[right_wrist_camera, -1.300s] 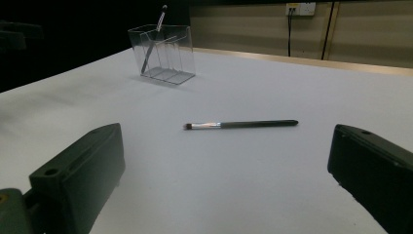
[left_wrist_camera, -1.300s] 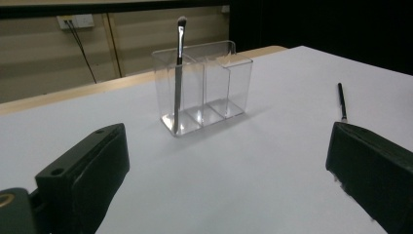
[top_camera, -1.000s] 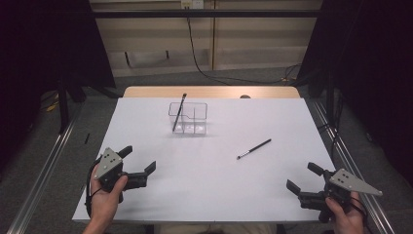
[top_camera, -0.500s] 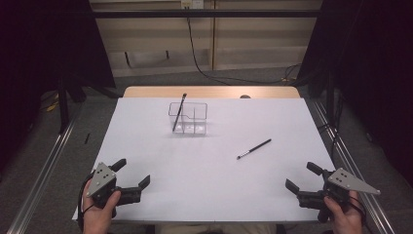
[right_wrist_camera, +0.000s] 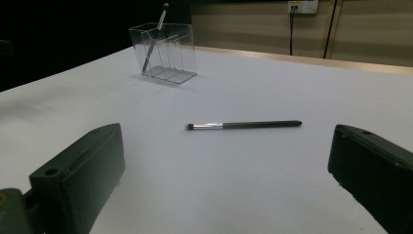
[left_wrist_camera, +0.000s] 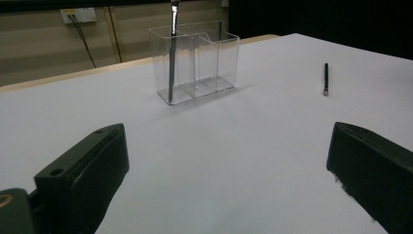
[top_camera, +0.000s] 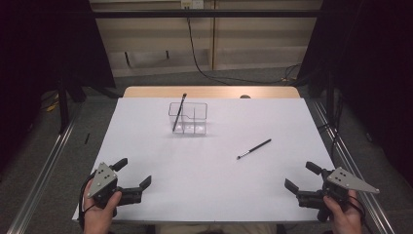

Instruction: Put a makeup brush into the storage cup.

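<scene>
If you grab the brush [top_camera: 253, 149] off-centre with your right gripper [top_camera: 302, 185], it could roll away; both it and your left gripper [top_camera: 135, 181] have jaws apart.

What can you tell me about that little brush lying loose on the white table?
The brush is slim, with a long black handle, a short silvery collar and a small dark bristle tip. It lies flat on the white table, alone and untouched, at a slant in the high view, right of the clear organizer. It sits in front of the right claw, whose jaws stand open and well clear of it.
</scene>
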### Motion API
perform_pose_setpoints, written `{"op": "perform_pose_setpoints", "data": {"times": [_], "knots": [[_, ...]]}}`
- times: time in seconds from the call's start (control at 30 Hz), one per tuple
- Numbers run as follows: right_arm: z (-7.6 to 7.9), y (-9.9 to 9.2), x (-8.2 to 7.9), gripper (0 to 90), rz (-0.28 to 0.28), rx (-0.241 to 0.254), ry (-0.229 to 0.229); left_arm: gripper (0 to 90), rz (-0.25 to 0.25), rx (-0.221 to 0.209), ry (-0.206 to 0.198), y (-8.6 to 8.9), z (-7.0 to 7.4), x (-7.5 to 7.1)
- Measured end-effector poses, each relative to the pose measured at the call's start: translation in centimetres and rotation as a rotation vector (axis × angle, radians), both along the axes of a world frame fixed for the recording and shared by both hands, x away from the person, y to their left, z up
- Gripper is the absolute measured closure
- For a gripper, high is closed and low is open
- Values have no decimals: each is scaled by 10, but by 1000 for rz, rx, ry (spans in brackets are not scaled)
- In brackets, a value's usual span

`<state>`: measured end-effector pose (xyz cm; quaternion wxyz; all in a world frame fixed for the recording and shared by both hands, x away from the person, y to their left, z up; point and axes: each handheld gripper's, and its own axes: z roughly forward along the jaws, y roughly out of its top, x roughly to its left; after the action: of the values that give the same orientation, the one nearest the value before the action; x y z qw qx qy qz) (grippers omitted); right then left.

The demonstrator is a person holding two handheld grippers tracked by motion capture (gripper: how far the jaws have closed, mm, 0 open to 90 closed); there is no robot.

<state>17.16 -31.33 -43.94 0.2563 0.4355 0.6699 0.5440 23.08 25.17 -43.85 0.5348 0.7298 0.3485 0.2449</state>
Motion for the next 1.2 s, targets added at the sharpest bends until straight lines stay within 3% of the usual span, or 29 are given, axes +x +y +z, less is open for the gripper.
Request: {"op": "perform_pose_setpoints", "data": {"times": [0.23,0.43,0.7,0.9,1.2], "knots": [[7,1,6,0,11,11,-35,18,14,-18,-8,3,2,-1],[10,5,13,0,21,12,-30,20,25,-24,-15,3,3,-1],[25,7,31,0,32,-8,-66,20,38,-35,-13,8,3,2],[32,3,39,0,29,10,-76,21,49,-53,-16,11,3,1],[45,14,69,0,65,21,-103,21,65,-48,-13,14,2,4]]}}
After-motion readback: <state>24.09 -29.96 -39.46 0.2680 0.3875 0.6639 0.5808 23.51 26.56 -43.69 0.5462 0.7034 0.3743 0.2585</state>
